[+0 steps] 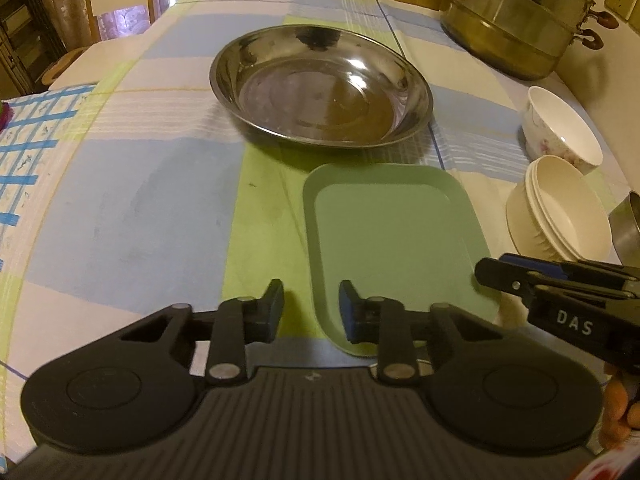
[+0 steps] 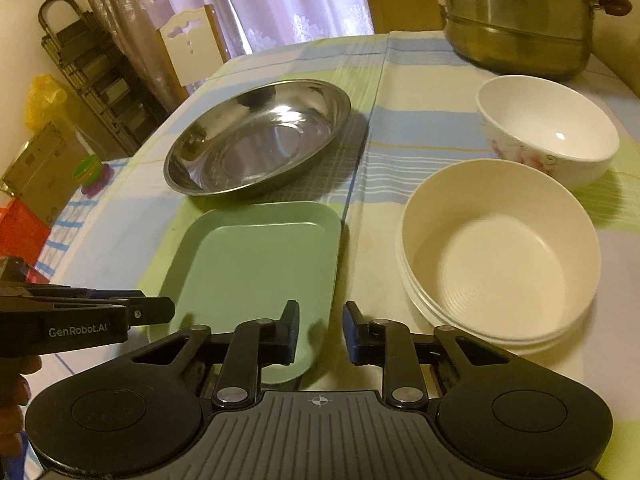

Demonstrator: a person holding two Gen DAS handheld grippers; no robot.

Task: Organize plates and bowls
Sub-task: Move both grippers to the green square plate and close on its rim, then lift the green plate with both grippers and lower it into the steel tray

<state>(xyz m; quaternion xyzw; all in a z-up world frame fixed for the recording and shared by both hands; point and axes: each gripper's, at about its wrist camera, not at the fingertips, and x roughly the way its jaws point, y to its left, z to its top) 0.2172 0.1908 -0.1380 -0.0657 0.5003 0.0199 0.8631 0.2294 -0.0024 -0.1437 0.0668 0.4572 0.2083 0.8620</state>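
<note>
Green rectangular plate (image 1: 394, 240) lies lengthwise pointing at the steel dish (image 1: 322, 86). Left gripper (image 1: 311, 306) and right gripper (image 2: 321, 330) straddle its near corners, jaws narrowly parted, empty. Only the right view shows the cream bowls (image 2: 500, 252) whole.

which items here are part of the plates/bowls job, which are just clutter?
Job: steel dish, green tray, cream bowls, flowered bowl.

Clutter: steamer pot, chair, wire rack, yellow bag, small toy.
</note>
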